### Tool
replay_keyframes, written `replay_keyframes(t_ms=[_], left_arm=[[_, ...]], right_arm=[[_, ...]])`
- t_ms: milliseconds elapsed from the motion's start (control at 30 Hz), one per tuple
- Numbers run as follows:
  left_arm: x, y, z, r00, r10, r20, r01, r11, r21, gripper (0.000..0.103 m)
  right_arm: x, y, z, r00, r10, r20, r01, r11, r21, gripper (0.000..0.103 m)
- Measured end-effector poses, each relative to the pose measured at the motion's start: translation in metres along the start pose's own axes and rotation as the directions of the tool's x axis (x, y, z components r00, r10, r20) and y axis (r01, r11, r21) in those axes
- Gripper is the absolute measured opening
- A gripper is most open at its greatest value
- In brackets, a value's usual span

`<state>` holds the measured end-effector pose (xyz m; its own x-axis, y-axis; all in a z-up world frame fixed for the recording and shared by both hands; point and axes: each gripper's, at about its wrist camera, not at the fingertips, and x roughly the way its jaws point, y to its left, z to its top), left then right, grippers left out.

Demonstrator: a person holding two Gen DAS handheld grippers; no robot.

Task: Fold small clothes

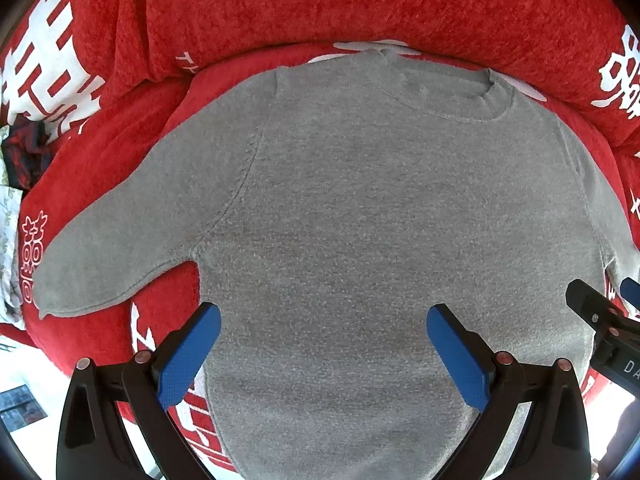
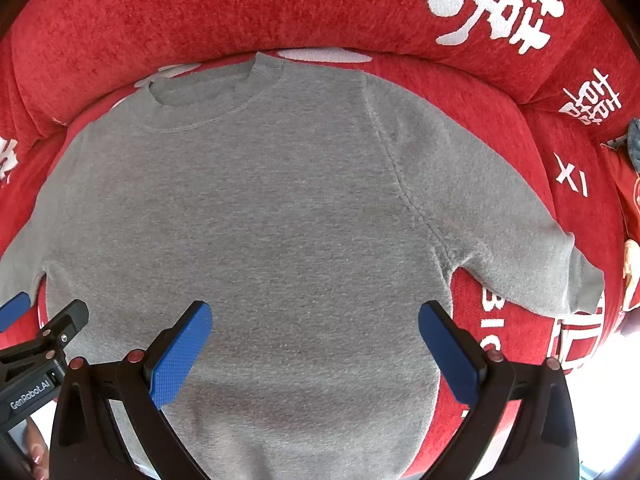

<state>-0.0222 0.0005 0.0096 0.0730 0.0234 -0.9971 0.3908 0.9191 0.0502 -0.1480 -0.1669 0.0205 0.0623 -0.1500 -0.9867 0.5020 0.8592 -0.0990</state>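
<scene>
A small grey knit sweater (image 1: 360, 208) lies flat, face up, on a red sofa seat, collar toward the backrest. Its left sleeve (image 1: 120, 248) spreads out to the left; in the right wrist view the sweater (image 2: 248, 220) fills the middle and the other sleeve (image 2: 520, 248) spreads right. My left gripper (image 1: 324, 328) hovers open over the lower left body, nothing between its blue pads (image 1: 188, 356). My right gripper (image 2: 316, 324) hovers open over the lower right body, empty. Each gripper shows at the edge of the other's view: the right one (image 1: 600, 320), the left one (image 2: 44, 344).
The red sofa cover (image 1: 320, 4) with white characters has a backrest rising right behind the collar. Dark and floral cloths (image 1: 20, 160) lie at the far left. A blue-grey item (image 2: 634, 140) sits at the far right. The seat's front edge lies below the grippers.
</scene>
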Motion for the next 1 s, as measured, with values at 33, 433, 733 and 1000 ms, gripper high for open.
replay_keyframes(t_ms=[33,433,733,1000], left_arm=[[0.000,0.001,0.000,1.000,-0.003,0.001,0.003,1.000,-0.001,0.103],[0.004,0.042,-0.011,0.995,-0.097,0.039,0.100,0.989,-0.109,0.103],[0.009,0.127,-0.032,0.980,-0.153,0.124,0.182,0.946,-0.270,0.103],[0.023,0.245,-0.073,0.964,-0.127,0.235,0.228,0.850,-0.475,0.103]], right_arm=[[0.000,0.000,0.000,1.000,-0.001,0.000,0.001,1.000,0.000,0.103],[-0.008,0.026,-0.008,0.998,0.050,0.024,-0.049,0.998,-0.039,0.095],[-0.009,0.078,-0.025,0.986,0.163,0.017,-0.161,0.982,-0.097,0.095],[-0.007,0.160,-0.046,0.944,0.328,-0.029,-0.326,0.916,-0.232,0.095]])
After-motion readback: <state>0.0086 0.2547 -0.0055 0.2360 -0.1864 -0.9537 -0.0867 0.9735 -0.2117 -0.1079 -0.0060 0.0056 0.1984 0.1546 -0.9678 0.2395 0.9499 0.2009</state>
